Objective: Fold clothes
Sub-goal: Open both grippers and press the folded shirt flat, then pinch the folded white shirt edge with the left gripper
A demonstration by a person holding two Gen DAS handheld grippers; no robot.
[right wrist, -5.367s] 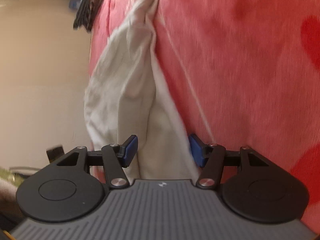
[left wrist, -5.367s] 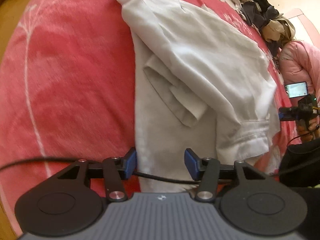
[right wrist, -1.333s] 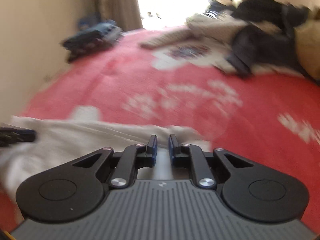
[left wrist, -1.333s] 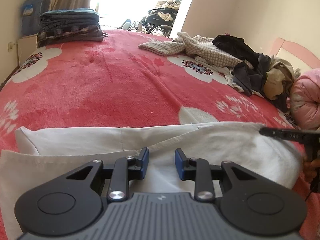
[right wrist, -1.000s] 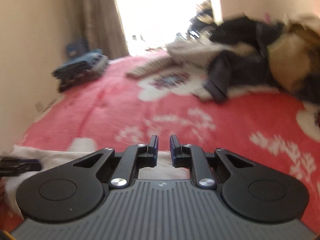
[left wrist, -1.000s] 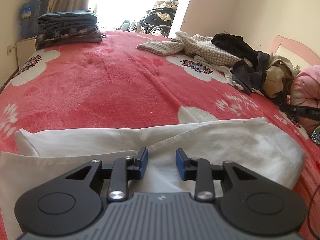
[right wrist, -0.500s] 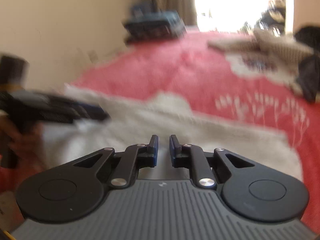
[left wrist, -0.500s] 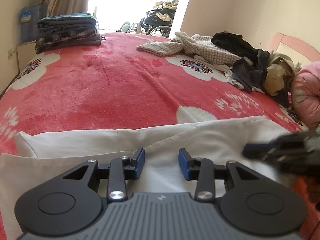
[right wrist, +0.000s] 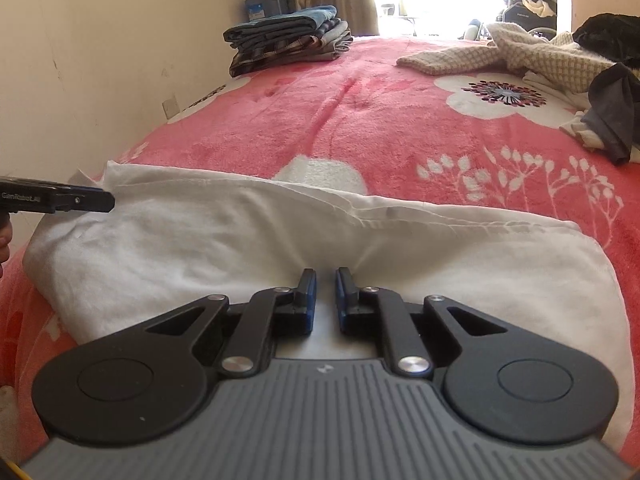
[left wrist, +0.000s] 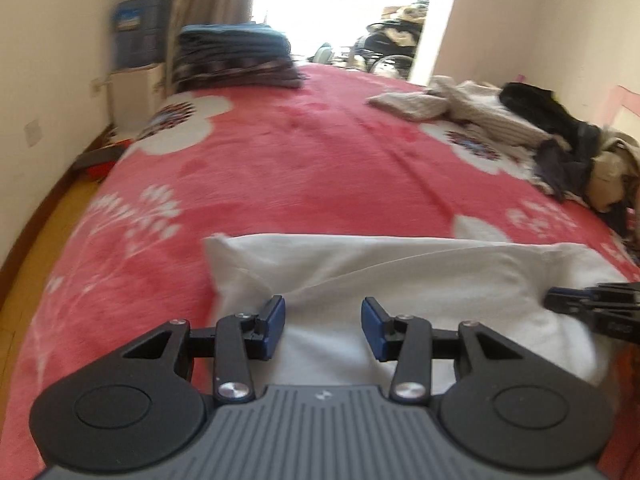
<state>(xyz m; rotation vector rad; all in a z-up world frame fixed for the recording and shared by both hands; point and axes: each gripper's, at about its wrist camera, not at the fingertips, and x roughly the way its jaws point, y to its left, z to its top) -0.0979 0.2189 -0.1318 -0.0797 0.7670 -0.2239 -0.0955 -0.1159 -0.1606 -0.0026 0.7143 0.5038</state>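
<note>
A white garment [left wrist: 420, 280] lies folded in a long band across the near end of the red flowered bed [left wrist: 300, 168]. My left gripper [left wrist: 323, 320] hovers over the garment's left part. Its jaws are opening and nothing is between them. Its black tip also shows at the left edge of the right wrist view as the left gripper [right wrist: 110, 202]. My right gripper [right wrist: 323, 280] is shut, with its tips down on the white garment [right wrist: 240, 232]. The cloth creases around them, and no fold shows between the pads. In the left wrist view the right gripper [left wrist: 560, 302] reaches in from the right.
A stack of folded clothes [right wrist: 288, 44] sits at the bed's far left corner by the wall. A heap of unfolded clothes [right wrist: 560, 56] covers the far right. A blue water jug [left wrist: 136, 32] stands beside the bed, and a wooden floor [left wrist: 36, 248] runs along the left.
My left gripper's jaws have widened and it has slid left along the garment. My right gripper has swung from the far heap down onto the white garment, staying shut.
</note>
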